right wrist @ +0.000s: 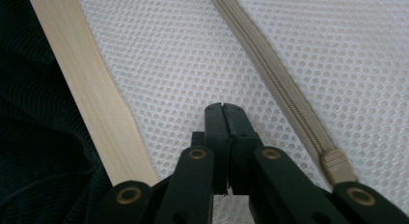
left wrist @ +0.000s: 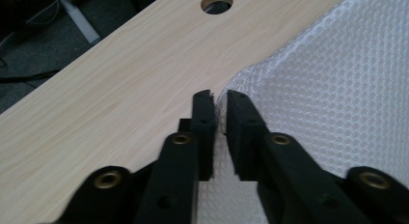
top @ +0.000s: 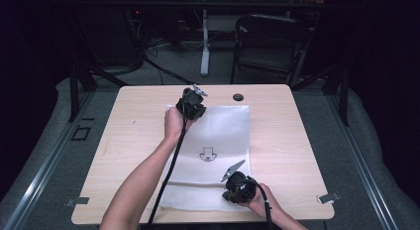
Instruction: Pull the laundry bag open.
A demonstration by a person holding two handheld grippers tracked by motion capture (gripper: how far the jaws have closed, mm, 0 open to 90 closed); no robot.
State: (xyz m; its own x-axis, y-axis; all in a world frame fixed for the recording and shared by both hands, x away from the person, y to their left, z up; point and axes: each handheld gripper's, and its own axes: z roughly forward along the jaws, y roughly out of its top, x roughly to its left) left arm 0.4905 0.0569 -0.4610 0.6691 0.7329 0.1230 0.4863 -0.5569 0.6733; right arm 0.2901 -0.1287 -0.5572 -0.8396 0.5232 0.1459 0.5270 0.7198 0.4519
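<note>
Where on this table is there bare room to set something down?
Bare wood lies on the table right of the mesh bag, and left of it beyond the forearm. The middle is crowded: the left gripper pinches the bag's far corner, the right gripper its near part.

My high view looks forward and down over the whole table (top: 277, 121) from well back. My left gripper view sits close above the far corner of the white mesh bag (left wrist: 337, 89), facing the table's round hole (left wrist: 216, 2). My right gripper view hugs the bag's near edge by its zipper (right wrist: 284, 89). All three share the bag.
</note>
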